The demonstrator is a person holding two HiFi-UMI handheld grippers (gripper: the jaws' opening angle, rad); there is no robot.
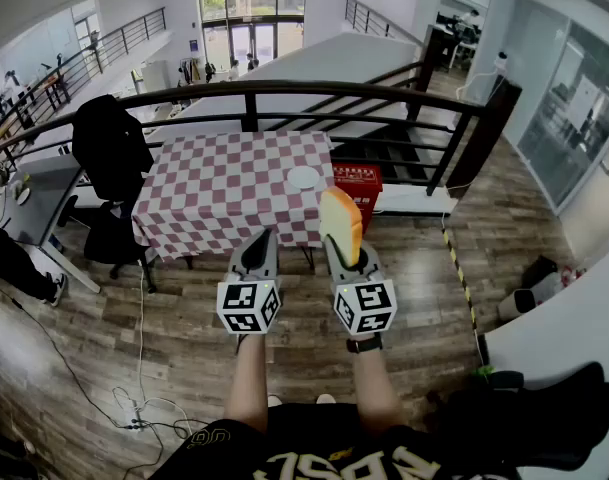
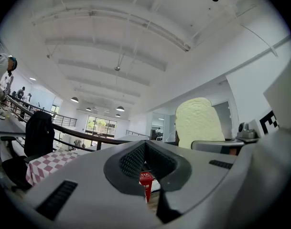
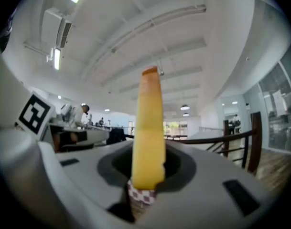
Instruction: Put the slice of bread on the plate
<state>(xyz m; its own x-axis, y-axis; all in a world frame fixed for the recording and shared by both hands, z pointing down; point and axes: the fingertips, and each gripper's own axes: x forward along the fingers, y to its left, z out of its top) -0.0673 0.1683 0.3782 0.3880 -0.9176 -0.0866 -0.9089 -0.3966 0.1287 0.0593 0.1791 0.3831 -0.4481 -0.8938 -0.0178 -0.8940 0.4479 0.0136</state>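
Observation:
The slice of bread (image 1: pixel 340 226) stands upright on its edge, with a pale yellow face and a brown crust, and my right gripper (image 1: pixel 345 255) is shut on its lower part. In the right gripper view the bread (image 3: pixel 148 128) rises edge-on between the jaws of the right gripper (image 3: pixel 145 178). A small white plate (image 1: pixel 304 177) lies near the right edge of the red-and-white checkered table (image 1: pixel 224 193), ahead of both grippers and some way off. My left gripper (image 1: pixel 259 250) is held beside the right one, shut and empty. In the left gripper view the left gripper (image 2: pixel 146 178) holds nothing and the bread (image 2: pixel 199 123) shows to its right.
A dark railing (image 1: pixel 284 93) runs behind the table, with stairs beyond it. A black chair draped with a jacket (image 1: pixel 109 148) stands left of the table, and a red crate (image 1: pixel 357 181) sits at its right end. Cables (image 1: pixel 134 408) lie on the wooden floor.

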